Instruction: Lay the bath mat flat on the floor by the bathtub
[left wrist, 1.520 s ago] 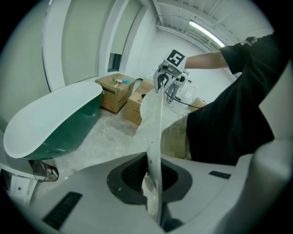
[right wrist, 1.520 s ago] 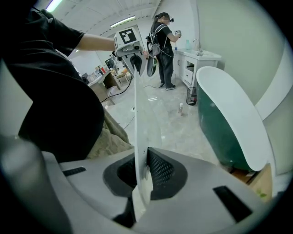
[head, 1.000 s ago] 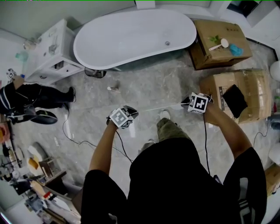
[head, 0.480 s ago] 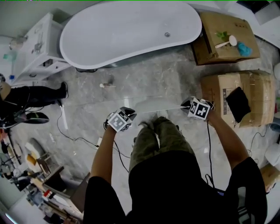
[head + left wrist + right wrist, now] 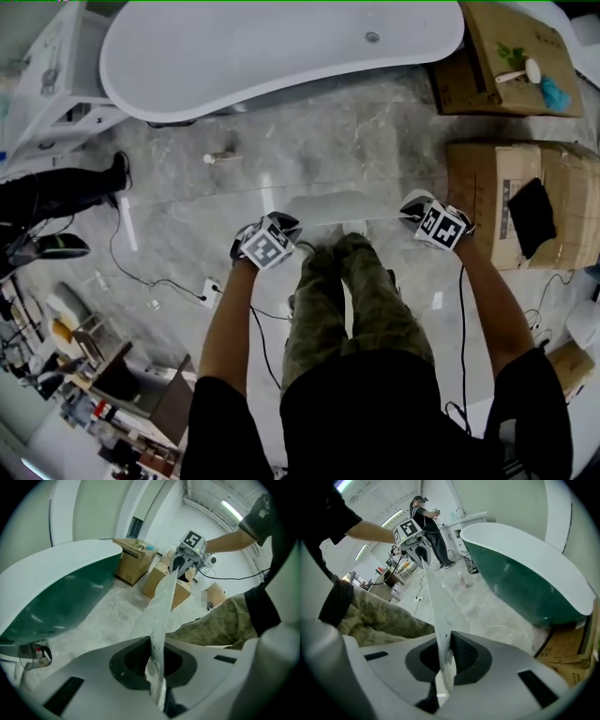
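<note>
The left claw (image 5: pixel 154 666) is pinched tight on one end of the bath mat (image 5: pixel 163 597). The right claw (image 5: pixel 443 660) is pinched tight on the other end, so the thin pale sheet runs stretched from one claw straight across to the other. It is held up in the air just ahead of the person's knees (image 5: pixel 342 258), and appears to be clear of the floor (image 5: pixel 375 141). Beyond both claws, across a strip of bare floor, stands the bathtub (image 5: pixel 281 47). Cardboard boxes (image 5: pixel 506 202) sit out past the right claw. Picking up and spreading look done. Lowering the mat, laying it flat beside the tub and letting go remain.
</note>
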`<move>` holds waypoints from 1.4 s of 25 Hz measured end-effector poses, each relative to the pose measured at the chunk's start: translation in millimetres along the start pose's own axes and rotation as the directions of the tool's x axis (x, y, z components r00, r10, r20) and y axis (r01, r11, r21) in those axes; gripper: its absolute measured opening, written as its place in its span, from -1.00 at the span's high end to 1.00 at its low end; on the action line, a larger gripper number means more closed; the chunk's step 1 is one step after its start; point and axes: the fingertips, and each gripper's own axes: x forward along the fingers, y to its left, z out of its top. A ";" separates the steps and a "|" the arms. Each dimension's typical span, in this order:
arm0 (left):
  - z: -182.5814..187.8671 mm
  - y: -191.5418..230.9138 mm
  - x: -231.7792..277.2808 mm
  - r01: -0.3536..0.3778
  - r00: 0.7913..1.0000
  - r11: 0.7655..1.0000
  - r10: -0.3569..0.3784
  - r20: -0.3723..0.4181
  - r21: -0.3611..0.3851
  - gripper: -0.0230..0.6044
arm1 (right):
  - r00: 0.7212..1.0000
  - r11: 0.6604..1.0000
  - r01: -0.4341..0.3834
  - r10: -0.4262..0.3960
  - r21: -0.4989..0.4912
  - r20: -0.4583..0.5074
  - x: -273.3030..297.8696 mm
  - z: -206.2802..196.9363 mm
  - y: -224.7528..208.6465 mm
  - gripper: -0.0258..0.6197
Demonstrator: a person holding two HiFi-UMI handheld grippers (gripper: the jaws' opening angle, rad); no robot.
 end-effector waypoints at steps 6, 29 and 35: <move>-33.8 30.5 46.2 0.038 0.999 0.998 -0.037 0.024 -0.052 0.85 | 1.000 1.000 0.015 -0.015 -0.001 -0.012 57.6 -2.2 -21.5 0.84; -107.9 194.4 251.1 -0.025 1.000 0.990 0.026 -0.010 0.139 0.85 | 1.000 0.996 -0.003 0.001 -0.093 -0.024 303.9 -48.0 -162.3 0.83; -75.4 257.4 253.8 -0.210 0.977 0.967 0.203 0.060 0.146 0.85 | 0.995 0.974 0.090 -0.097 -0.209 -0.022 314.3 -23.5 -224.6 0.83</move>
